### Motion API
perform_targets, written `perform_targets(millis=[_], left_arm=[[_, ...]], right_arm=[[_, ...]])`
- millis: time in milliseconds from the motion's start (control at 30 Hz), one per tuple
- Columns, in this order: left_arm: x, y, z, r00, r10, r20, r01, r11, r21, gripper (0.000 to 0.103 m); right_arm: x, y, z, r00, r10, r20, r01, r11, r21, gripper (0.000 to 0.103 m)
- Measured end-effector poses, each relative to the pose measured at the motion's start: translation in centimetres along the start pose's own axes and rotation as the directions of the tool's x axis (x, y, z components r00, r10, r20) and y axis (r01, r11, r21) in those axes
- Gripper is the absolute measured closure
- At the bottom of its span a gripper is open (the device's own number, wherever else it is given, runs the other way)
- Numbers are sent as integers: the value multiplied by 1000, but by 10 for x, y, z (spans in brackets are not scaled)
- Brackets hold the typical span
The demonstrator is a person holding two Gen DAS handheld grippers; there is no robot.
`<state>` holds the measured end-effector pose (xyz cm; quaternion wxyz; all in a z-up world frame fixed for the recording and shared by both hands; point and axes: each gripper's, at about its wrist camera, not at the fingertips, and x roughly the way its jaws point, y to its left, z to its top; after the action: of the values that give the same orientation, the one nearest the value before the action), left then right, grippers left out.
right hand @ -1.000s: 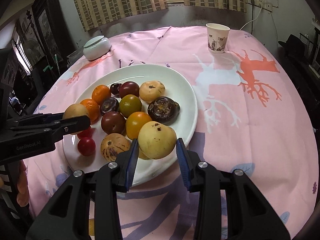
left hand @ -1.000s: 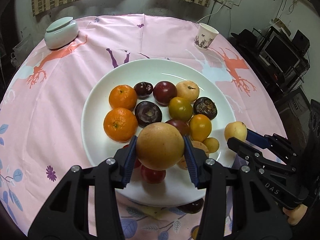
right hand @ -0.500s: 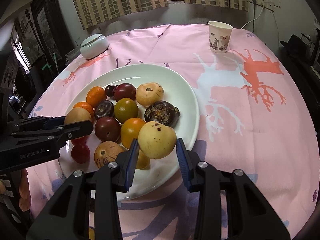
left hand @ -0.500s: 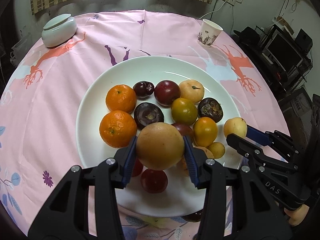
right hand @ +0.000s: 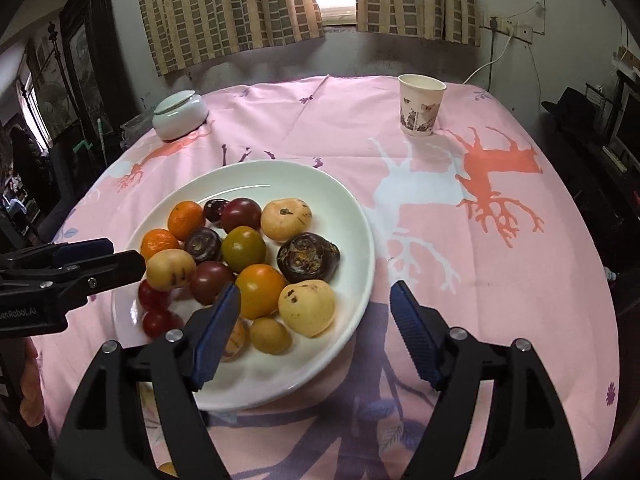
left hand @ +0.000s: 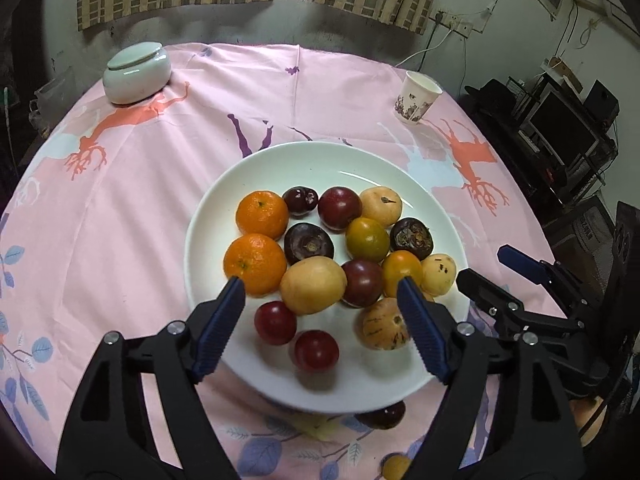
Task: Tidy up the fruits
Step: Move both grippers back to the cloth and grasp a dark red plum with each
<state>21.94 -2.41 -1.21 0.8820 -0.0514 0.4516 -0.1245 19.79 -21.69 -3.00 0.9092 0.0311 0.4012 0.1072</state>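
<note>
Both claws are seen spread wide and empty. The left gripper (left hand: 320, 300) is held over the near side of the white plate (left hand: 256, 164), its jaws apart, and the tan round fruit (left hand: 313, 287) is seen resting on the plate just ahead of them, between the blue pads and touched by neither. The right gripper (right hand: 316, 304) is likewise held open, with the pale yellow fruit (right hand: 307, 308) lying on the plate close beyond its left pad.

Most of the work looks done. Two oranges (left hand: 262, 214) are gathered ahead and to the left of the left claw, dark plums and a mangosteen (right hand: 308, 258) beyond, red cherry tomatoes (left hand: 276, 322) right under the left pad. A heaped plate, then.

What is left, by the look of it: a dark fruit (left hand: 384, 416) is glimpsed on the cloth beneath the left claw, tucked by the plate's near rim, and a small orange-yellow piece (left hand: 394, 466) lower down at the frame edge. Those are judged to be next.

Far ahead, a paper cup (right hand: 420, 106) and a lidded jar (right hand: 180, 114) are left standing on the pink tablecloth (right hand: 500, 280).
</note>
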Motion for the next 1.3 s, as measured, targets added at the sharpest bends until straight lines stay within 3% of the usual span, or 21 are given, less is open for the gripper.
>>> perform_targets(millis=[33, 133, 233, 433, 567, 833, 867, 900, 1067, 1100, 1300], left_arm=[[-10, 1, -5, 1000, 4, 21, -5, 1000, 8, 13], [-41, 3, -32, 996, 34, 80, -38, 998, 42, 7], [-63, 9, -67, 991, 57, 123, -63, 997, 52, 5], [-74, 27, -138, 986, 91, 142, -92, 996, 3, 5], [-73, 39, -162, 990, 109, 94, -110, 994, 6, 5], [-87, 69, -169, 985, 134, 110, -130, 990, -46, 5], [-87, 71, -169, 985, 135, 107, -130, 990, -52, 5], [-86, 74, -169, 985, 135, 104, -129, 990, -59, 5], [-85, 79, -170, 988, 120, 93, -113, 991, -76, 5], [-85, 78, -171, 989, 119, 93, -112, 991, -73, 5], [-85, 72, -171, 990, 117, 83, -112, 992, -59, 5]], right_arm=[[-9, 0, -3, 1000, 14, 6, -14, 1000, 6, 25], [-43, 6, -27, 998, 60, 30, -61, 998, 8, 5], [-66, 14, -61, 996, 74, 43, -74, 997, 8, 3], [-58, 50, -114, 984, 166, -58, -163, 985, 52, 3], [-38, 81, -114, 980, 163, -113, -165, 986, -9, 3], [3, 91, -93, 983, 112, -149, -115, 993, -15, 3], [5, 93, -92, 985, 98, -142, -103, 994, -28, 9], [6, 93, -92, 987, 86, -136, -92, 995, -40, 23], [20, 91, -90, 985, 69, -156, -79, 995, -59, 54], [21, 92, -89, 985, 69, -160, -80, 995, -66, 68], [-7, 91, -93, 990, 89, -109, -97, 993, -72, 70]])
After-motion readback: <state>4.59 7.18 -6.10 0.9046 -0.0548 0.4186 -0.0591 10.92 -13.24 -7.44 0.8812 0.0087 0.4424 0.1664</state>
